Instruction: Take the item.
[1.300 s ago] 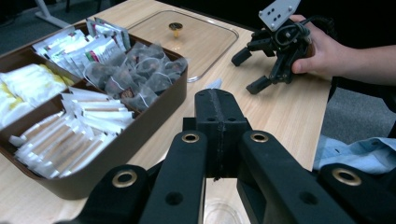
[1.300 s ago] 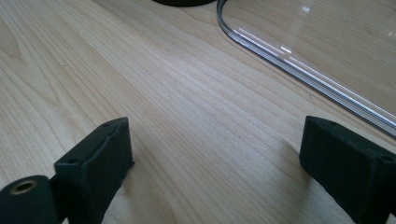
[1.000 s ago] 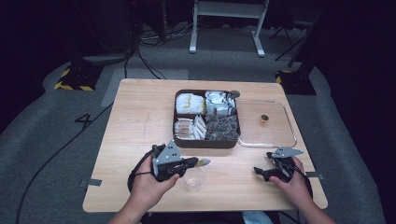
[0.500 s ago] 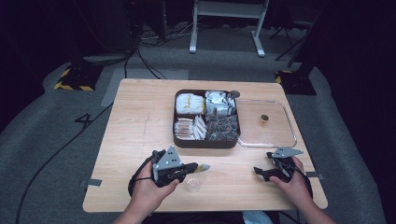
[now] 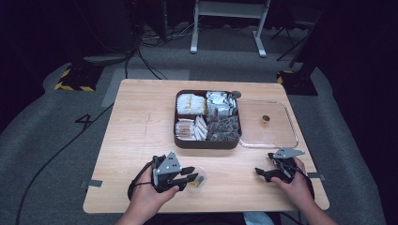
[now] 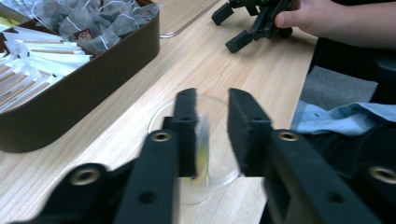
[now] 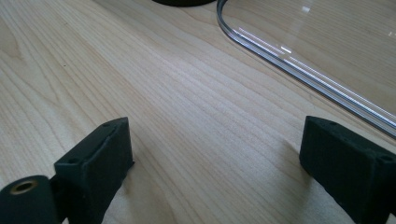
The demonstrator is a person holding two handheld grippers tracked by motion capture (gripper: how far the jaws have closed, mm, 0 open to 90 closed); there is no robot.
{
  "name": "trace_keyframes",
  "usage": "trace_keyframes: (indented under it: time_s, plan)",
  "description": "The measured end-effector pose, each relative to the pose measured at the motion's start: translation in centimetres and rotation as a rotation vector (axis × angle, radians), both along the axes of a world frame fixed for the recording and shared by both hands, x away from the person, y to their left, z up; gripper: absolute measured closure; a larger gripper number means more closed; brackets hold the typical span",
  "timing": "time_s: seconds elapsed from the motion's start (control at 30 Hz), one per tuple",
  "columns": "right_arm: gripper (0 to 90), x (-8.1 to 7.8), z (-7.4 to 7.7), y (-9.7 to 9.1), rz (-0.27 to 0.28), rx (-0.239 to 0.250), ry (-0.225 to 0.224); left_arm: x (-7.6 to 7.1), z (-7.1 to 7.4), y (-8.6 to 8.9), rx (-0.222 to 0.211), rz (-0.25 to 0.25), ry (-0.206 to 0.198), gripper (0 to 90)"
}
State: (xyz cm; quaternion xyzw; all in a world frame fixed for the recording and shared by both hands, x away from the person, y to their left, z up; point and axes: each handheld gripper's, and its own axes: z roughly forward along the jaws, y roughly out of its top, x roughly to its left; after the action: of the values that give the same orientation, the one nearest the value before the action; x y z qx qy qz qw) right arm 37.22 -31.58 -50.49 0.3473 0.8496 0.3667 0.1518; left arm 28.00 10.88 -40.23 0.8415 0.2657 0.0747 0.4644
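Observation:
My left gripper (image 5: 191,173) (image 6: 212,95) hovers over a small clear glass cup (image 5: 193,186) (image 6: 217,175) near the table's front edge. Its jaws have just been opening and stand apart now. A small yellowish packet (image 5: 200,179) (image 6: 202,154), blurred, hangs beside the left pad and down into the cup; the other pad is off it. At the front right my right gripper (image 5: 259,173) (image 7: 217,126) rests on the wood, jaws wide open with nothing between them. It also appears far off in the left gripper view (image 6: 252,23), held by a hand.
A dark brown compartment box (image 5: 206,143) (image 6: 70,112) of tea bags and sachets stands mid-table. Its clear lid (image 5: 277,136) (image 7: 289,60) lies flat to its right, just beyond the right gripper. The table's front edge is close under both hands.
The left gripper's jaws have parted and the packet that stuck out from their tips now sits down in the cup. The left hand drew slightly nearer. The right hand has not moved.

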Motion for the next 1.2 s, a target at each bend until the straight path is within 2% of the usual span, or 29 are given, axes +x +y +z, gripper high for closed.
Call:
trace_keyframes:
  time_s: [0.17, 0.43, 0.67, 0.9, 1.07, 1.17, 1.2]
  plan:
    - [9.5, 0.0, 0.0, 0.0, 0.000, 0.000, 0.000, -0.1, 0.1, 0.1, -0.007, 0.004, 0.011, 64.1]
    - [9.5, 0.0, 0.0, 0.0, 0.000, 0.000, 0.000, 0.3, 0.5, 0.2, -0.010, 0.007, -0.002, 57.1]
    - [9.5, 0.0, 0.0, 0.0, -0.001, 0.000, 0.000, 0.9, 1.2, 0.7, 0.019, 0.031, -0.030, 52.9]
    - [9.7, -0.2, 0.0, 0.0, -0.015, -0.002, -0.002, 1.2, 1.8, 2.5, 0.044, 0.074, -0.063, 47.7]
    - [9.7, -0.2, 0.0, 0.0, -0.015, -0.001, -0.002, 1.3, 1.6, 3.8, 0.070, 0.095, -0.065, 43.0]
    - [9.6, -0.2, 0.0, 0.0, -0.015, -0.001, -0.002, 1.3, 1.3, 5.0, 0.094, 0.125, -0.077, 41.1]
    - [9.7, -0.2, 0.0, 0.0, -0.015, -0.001, -0.002, 1.4, 1.0, 5.8, 0.107, 0.151, -0.082, 40.4]
